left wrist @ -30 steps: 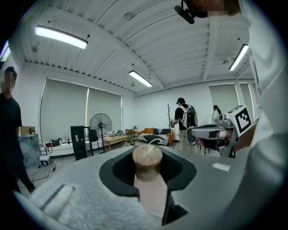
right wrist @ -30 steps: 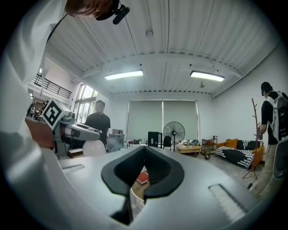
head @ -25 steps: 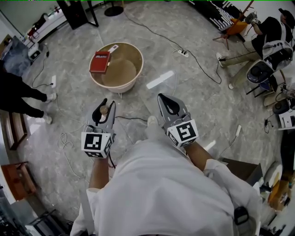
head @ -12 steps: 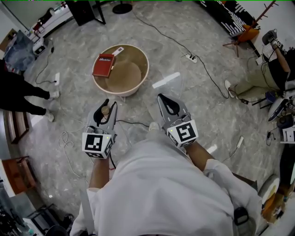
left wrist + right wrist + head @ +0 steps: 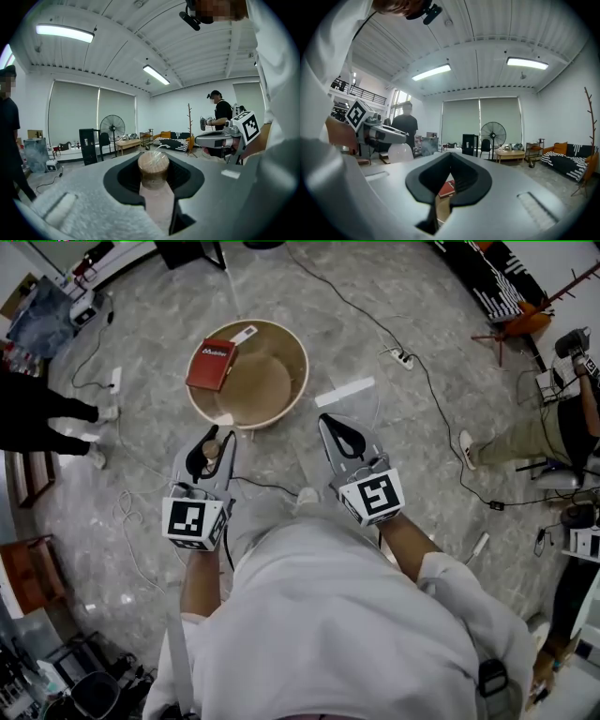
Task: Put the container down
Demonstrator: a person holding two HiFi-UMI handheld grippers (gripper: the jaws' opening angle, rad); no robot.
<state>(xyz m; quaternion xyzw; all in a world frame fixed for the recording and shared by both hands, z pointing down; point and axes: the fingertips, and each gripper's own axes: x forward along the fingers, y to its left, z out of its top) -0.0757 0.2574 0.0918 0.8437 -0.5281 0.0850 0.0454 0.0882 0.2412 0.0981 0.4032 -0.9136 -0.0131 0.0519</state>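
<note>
A small container with a round brown lid (image 5: 153, 165) sits clamped in my left gripper (image 5: 154, 154), the jaws shut on its sides. From the head view the container (image 5: 212, 448) shows as a small tan disc between the left gripper's (image 5: 217, 439) jaws, held above the floor just short of the round wooden table (image 5: 281, 404). My right gripper (image 5: 330, 420) hangs level with it to the right, shut and with nothing in it. In the right gripper view its jaws (image 5: 451, 157) meet, with the red book (image 5: 446, 188) showing through the slit below them.
A red book (image 5: 213, 364) and a small white card (image 5: 242, 335) lie on the table's left half. Cables and a power strip (image 5: 401, 358) trail over the grey floor. A person's legs (image 5: 47, 413) stand at the left, another person (image 5: 525, 432) sits at the right.
The table and floor have slid slightly right and nearer in the head view as the person walks. Both grippers keep their pose, and the container stays in the left one.
</note>
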